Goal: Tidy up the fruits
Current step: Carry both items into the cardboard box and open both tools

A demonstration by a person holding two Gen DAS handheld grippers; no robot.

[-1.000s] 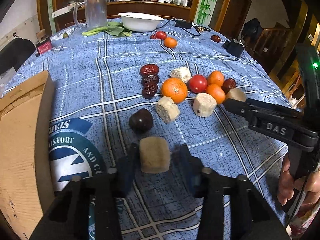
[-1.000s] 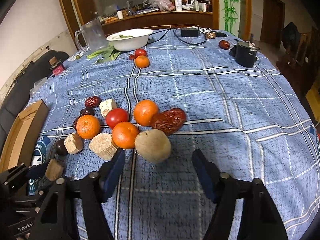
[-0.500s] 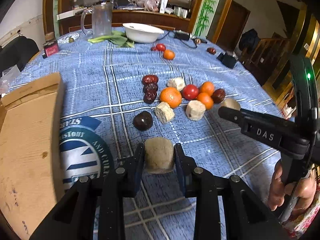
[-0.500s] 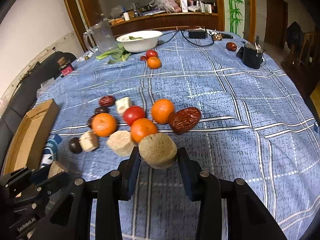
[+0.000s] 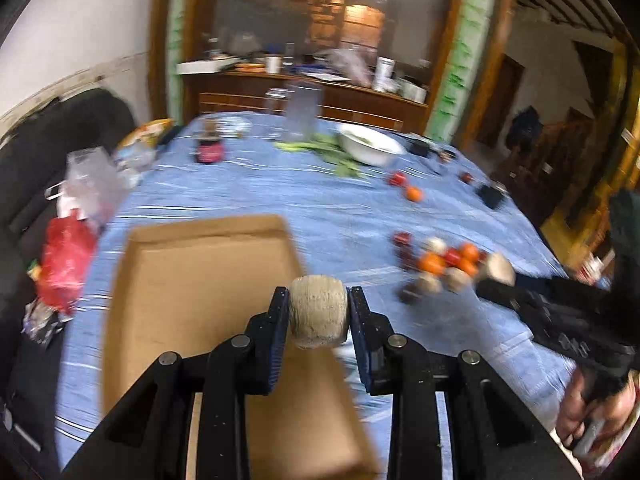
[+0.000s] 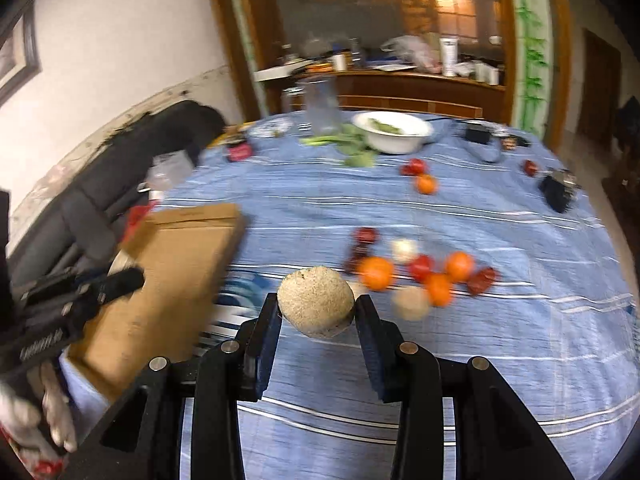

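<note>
My left gripper (image 5: pixel 318 314) is shut on a tan cylindrical chunk (image 5: pixel 317 310) and holds it in the air over the right edge of the flat cardboard box (image 5: pixel 192 280). My right gripper (image 6: pixel 316 316) is shut on a round tan chunk (image 6: pixel 315 306) lifted above the blue tablecloth, right of the cardboard box (image 6: pixel 180 264). A cluster of oranges (image 6: pixel 375 273), tomatoes (image 6: pixel 421 267), red dates (image 6: pixel 482 280) and tan chunks (image 6: pixel 412 304) lies on the cloth to the right. The same cluster shows in the left wrist view (image 5: pixel 440 266).
A white bowl (image 6: pixel 392 130), greens (image 6: pixel 352 148) and a clear jug (image 6: pixel 320 104) stand at the far side. A lone tomato (image 6: pixel 416 166) and orange (image 6: pixel 426 184) lie mid-table. A black device (image 6: pixel 556 192) sits far right. Bags (image 5: pixel 72 256) lie at the left edge.
Both grippers have risen off the table with their chunks and swung left toward the cardboard box. The views are blurred by motion.
</note>
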